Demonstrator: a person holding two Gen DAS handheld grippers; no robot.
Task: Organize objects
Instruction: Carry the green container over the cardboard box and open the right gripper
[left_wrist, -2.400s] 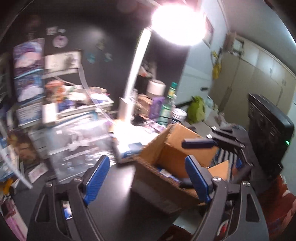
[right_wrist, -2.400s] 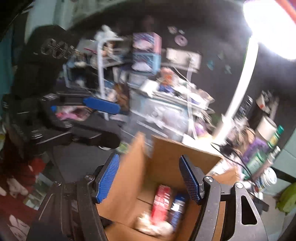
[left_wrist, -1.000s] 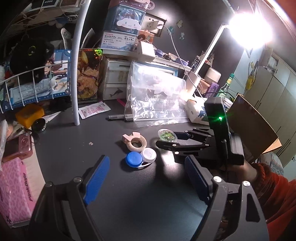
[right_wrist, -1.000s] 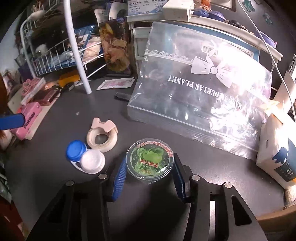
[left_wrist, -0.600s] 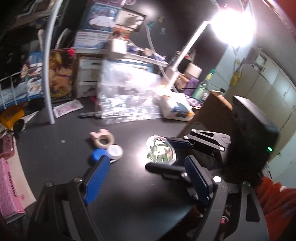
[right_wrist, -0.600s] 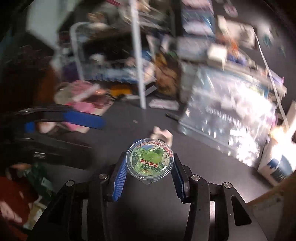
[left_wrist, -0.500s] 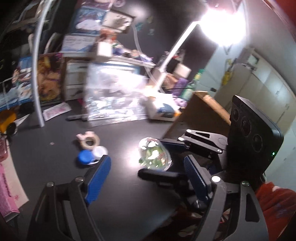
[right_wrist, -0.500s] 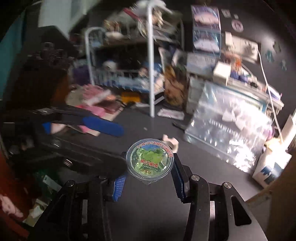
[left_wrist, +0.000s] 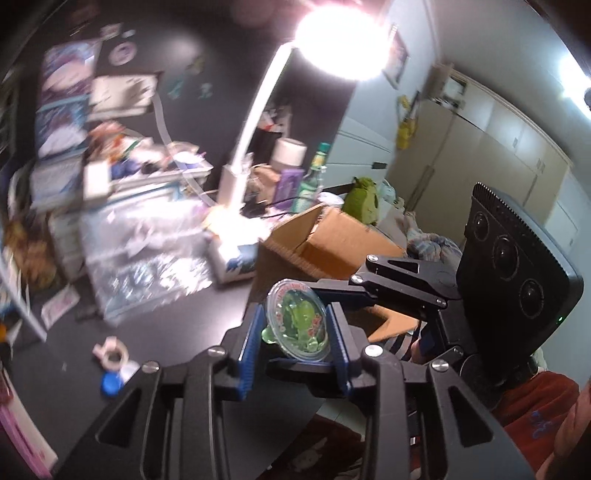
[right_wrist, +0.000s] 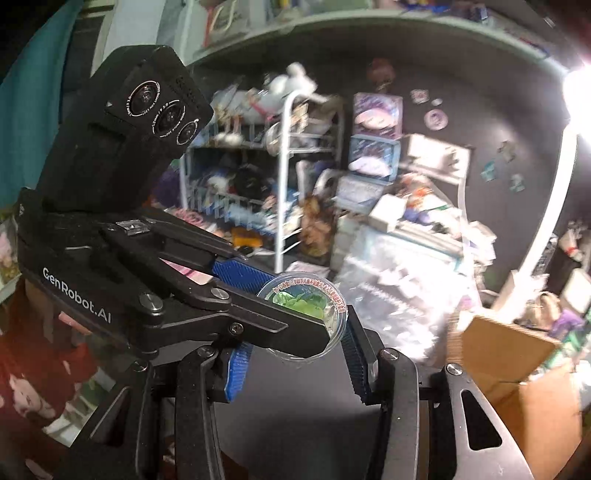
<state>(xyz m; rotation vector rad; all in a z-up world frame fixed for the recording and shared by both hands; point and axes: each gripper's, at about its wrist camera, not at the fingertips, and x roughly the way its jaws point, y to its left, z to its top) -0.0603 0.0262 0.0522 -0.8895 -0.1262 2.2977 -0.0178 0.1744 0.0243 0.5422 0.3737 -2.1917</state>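
Two grippers, left (left_wrist: 293, 341) and right (right_wrist: 295, 360), are pinching one light, slippery plastic cup (left_wrist: 296, 323) by its rim.

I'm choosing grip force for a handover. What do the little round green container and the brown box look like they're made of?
Round container: looks like thin clear plastic, glossy, with a printed film lid; green contents show through it. Box: corrugated cardboard, matte brown, fluting visible along its cut edge.

Black desk (left_wrist: 177, 332) with tape roll (left_wrist: 112, 353), blue-and-white lens case (left_wrist: 115, 380), cardboard box (left_wrist: 332, 240), clear plastic bag (left_wrist: 147, 258).
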